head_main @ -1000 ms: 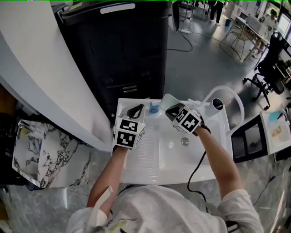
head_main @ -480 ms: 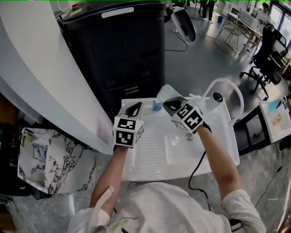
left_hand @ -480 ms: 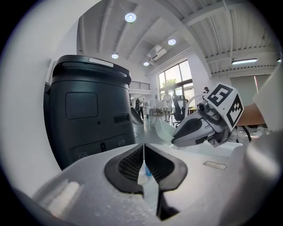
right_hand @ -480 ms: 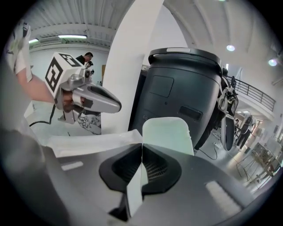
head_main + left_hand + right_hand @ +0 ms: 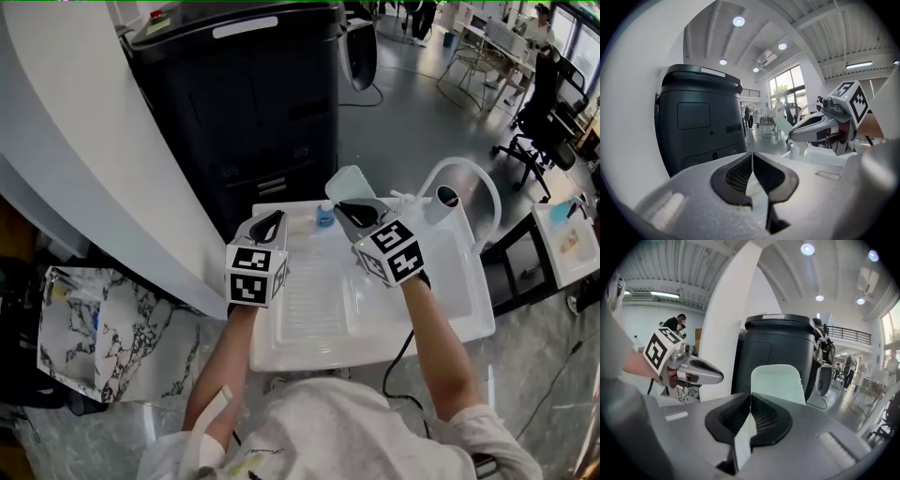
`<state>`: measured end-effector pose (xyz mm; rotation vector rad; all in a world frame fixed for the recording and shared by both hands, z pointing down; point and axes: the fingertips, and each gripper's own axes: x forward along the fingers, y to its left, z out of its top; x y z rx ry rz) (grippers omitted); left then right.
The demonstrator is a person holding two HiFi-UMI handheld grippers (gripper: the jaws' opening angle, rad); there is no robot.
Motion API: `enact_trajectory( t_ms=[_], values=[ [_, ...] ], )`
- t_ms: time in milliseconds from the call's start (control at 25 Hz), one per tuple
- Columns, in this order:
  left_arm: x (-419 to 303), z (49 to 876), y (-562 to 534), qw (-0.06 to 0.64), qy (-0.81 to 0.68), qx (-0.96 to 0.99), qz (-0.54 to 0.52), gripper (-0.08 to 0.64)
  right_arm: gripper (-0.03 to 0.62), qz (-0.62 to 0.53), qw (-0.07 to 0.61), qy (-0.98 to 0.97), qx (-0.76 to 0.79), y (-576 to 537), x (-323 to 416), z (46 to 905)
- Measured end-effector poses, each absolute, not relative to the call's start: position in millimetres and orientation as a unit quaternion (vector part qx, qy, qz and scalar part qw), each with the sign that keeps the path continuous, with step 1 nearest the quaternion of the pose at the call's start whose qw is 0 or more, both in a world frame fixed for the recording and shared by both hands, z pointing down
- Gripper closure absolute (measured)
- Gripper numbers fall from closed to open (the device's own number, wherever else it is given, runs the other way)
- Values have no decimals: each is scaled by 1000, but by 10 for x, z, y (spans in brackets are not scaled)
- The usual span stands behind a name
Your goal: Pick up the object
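A thin pale green sheet-like piece [image 5: 349, 180] stands up over the back of the white sink unit [image 5: 309, 323]. My right gripper [image 5: 354, 212] is shut on its lower edge. In the right gripper view the green piece [image 5: 778, 380] rises upright out of the closed jaws [image 5: 751, 398]. My left gripper [image 5: 266, 225] hovers at the sink's left rear corner, shut with nothing in it; its pads [image 5: 740, 174] meet at the tip. In the left gripper view the right gripper [image 5: 818, 127] holds the green piece [image 5: 784, 126] out to the right.
A tall black machine [image 5: 244, 103] stands right behind the sink. A small blue object [image 5: 324, 217] sits on the sink's back ledge between the grippers. A white arched tap [image 5: 461, 183] curves over the right side. A marble-patterned slab [image 5: 94, 328] lies at the left.
The right gripper has carried the green piece a little higher and further back over the sink. The left gripper has shifted slightly left. Both stay shut.
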<state>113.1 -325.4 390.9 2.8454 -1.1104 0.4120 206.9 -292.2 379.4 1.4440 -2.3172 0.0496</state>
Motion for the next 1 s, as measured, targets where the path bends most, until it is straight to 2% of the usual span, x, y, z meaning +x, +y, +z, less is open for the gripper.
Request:
enact_trajectory(
  t_ms=[320, 520, 1000],
  values=[
    [1003, 3913, -3215, 28, -376, 917, 134, 549, 583, 33, 116, -813, 570, -2798, 2163, 3580],
    [940, 3917, -3223, 23, -383, 913, 137, 549, 583, 42, 83, -804, 587, -2751, 2220, 3508],
    [841, 3883, -3283, 27, -399, 908, 125, 558, 583, 48, 74, -797, 597, -2686, 2271, 3532]
  ],
)
